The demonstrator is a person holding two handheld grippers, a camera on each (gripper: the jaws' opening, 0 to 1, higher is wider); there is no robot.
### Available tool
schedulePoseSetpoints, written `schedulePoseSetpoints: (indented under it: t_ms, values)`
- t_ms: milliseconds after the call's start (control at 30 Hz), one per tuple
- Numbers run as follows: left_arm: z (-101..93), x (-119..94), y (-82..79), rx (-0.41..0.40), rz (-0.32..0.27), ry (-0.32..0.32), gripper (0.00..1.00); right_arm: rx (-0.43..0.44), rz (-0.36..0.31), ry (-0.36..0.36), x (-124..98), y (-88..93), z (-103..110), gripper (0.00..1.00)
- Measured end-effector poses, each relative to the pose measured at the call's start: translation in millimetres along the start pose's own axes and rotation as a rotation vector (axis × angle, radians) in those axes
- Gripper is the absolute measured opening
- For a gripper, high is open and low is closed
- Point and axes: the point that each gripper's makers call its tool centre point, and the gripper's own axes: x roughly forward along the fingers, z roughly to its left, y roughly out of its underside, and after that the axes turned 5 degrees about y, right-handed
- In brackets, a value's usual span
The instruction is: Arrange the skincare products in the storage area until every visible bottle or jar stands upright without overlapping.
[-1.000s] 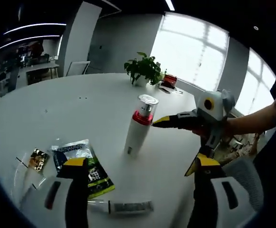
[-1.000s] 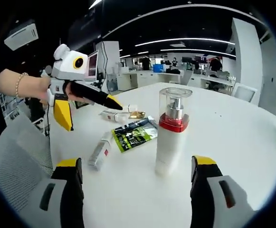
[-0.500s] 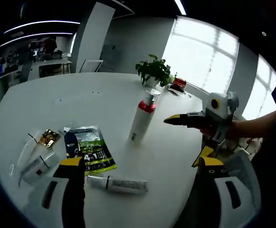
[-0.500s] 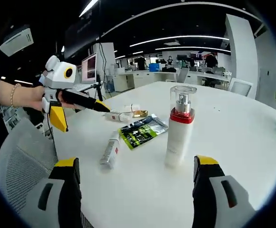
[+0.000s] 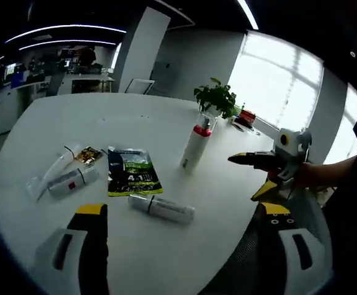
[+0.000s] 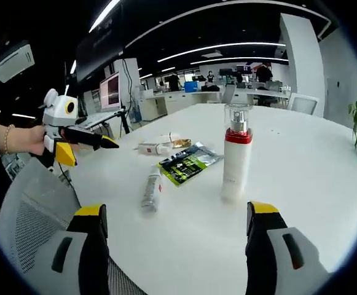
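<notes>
Jaws spread, pump bottle upright beyond, untouched

You have one white pump bottle with a red collar and clear cap standing upright on the counter. A silvery tube lies flat near the front edge, beside a green-and-black sachet. Further left lie a small white tube, a clear wrapper and a gold packet.
</notes>
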Motion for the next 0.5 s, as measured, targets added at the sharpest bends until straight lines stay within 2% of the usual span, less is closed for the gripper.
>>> schedulePoseSetpoints:
  t_ms: [200,500]
  values:
    - [0.8,-15,9.1,-0.012,-0.009,-0.021,0.99,0.012,-0.003,0.008,-4,1.0,1,0.95]
    - [2.6,-42,17.4,-0.002,-0.010,-0.071,0.99,0.019,-0.019,0.012,-11,-0.4,13,0.96]
